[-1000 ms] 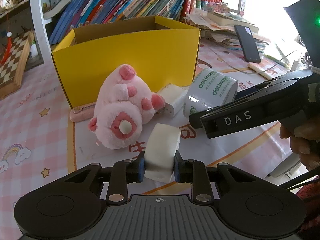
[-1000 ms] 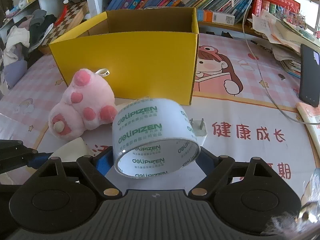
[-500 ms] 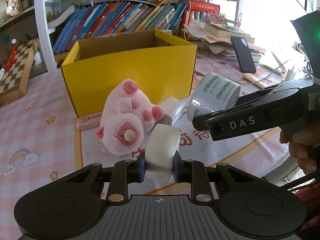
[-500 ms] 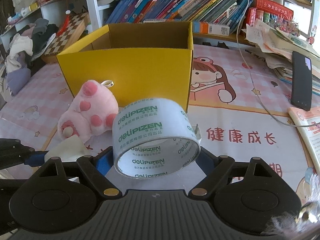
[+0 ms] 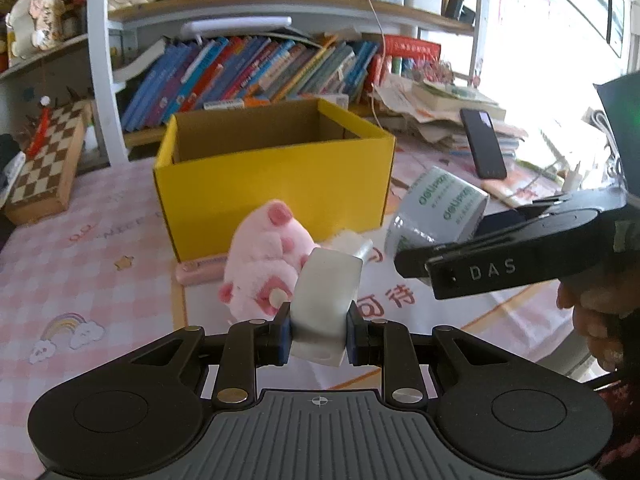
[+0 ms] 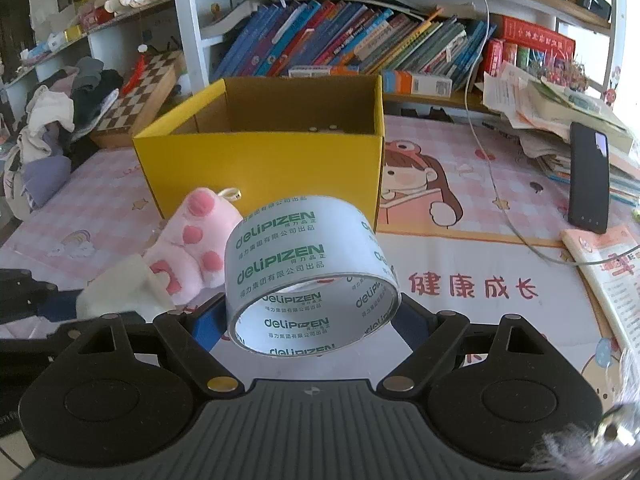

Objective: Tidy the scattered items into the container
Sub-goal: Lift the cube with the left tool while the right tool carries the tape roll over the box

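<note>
My left gripper [image 5: 316, 332] is shut on a small white tape roll [image 5: 326, 296], held above the table mat. My right gripper [image 6: 312, 320] is shut on a wide clear tape roll [image 6: 304, 248] with green lettering, also lifted; from the left wrist view that roll [image 5: 440, 204] hangs to the right, with a person's hand [image 5: 592, 312] behind it. The open yellow box [image 5: 276, 184] stands just beyond both rolls, and its brown inside [image 6: 300, 112] shows. A pink plush toy [image 5: 264, 256] lies in front of the box. A white plug [image 5: 352, 242] and a pink flat item [image 5: 200, 270] lie beside the plush.
A black phone [image 6: 588, 176] leans on a paper stack at the right, with a booklet [image 6: 608, 272] and a thin cable [image 6: 492, 184] nearby. A chessboard [image 5: 44, 160] stands at the left. A bookshelf [image 6: 340, 48] runs behind the box.
Both grippers have risen with their tape rolls. The box, plush and mat now sit lower and smaller in both views, and the box's inside has come into sight.
</note>
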Available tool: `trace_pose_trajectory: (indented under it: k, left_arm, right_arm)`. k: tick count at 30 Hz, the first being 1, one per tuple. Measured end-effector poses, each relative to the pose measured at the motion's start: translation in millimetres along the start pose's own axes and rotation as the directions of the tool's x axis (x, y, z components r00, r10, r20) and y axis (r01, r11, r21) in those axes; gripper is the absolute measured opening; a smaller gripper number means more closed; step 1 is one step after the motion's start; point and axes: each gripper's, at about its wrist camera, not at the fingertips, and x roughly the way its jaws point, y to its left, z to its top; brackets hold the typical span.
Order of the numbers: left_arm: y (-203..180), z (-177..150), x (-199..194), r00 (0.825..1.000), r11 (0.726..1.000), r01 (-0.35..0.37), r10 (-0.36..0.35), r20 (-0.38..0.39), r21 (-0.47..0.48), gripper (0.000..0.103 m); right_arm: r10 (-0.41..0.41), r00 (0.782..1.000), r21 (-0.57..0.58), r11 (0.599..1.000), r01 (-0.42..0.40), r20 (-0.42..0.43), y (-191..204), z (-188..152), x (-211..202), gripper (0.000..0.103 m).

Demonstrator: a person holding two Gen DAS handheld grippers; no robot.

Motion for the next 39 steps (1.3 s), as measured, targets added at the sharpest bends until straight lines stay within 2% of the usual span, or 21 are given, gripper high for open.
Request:
trace_pose_trajectory:
  k: [14,23,32,39]
  left_arm:
    - [15,15,-35,0.994,1.000,-0.026,0.026,0.110,0.004,0.024]
    - [24,41,-46,0.982,0.999,-0.023,0.016,0.189,0.033,0.024]
    - [34,78,-35,0.967,0.997,-0.045,0.028,0.253,0.063,0.024]
    - [41,109,-2,0.969,0.992,-0.064,0.036,0.243,0.111,0.024]
  right_arm:
    - [-0.001,0.995,-0.024,1.000,0.004,0.097,14,18,-29,0.085]
    - [-0.003,0.987,-0.055,0.998,0.012,0.163,20,37,-41,0.085]
    - [0.005,0.972,-0.084,0.996,0.015,0.237,14,78,-36,0.085]
    - [0.045,0.969,-0.180,0.984,-0.001,0.242,10,119,-9,0.085]
